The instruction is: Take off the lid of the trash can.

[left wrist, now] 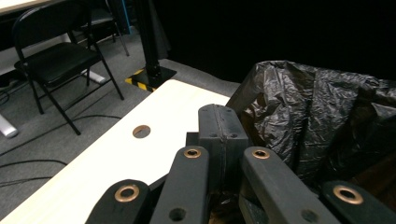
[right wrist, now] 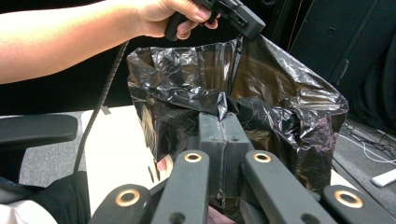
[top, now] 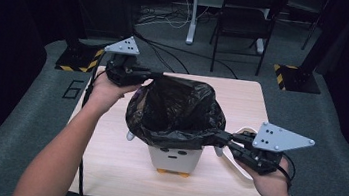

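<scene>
- Bag point(top: 176, 111): black, lining the white bin point(top: 175, 158) on the table point(top: 242, 101).
- Left gripper point(top: 152, 75): jaws pinching the bag's far rim.
- Right gripper point(top: 220, 136): jaws pinching its near rim.

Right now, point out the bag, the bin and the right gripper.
bag point(top: 176, 108): high view, inner wall.
bin point(top: 175, 158): high view, white front face.
right gripper point(top: 224, 136): high view, jaws shut on the bag's rim.

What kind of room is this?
Probably a lab or studio for recordings: dark curtains around, cables trailing over the grey carpet, a folding chair, and hazard-striped stand bases beside one small table.
</scene>
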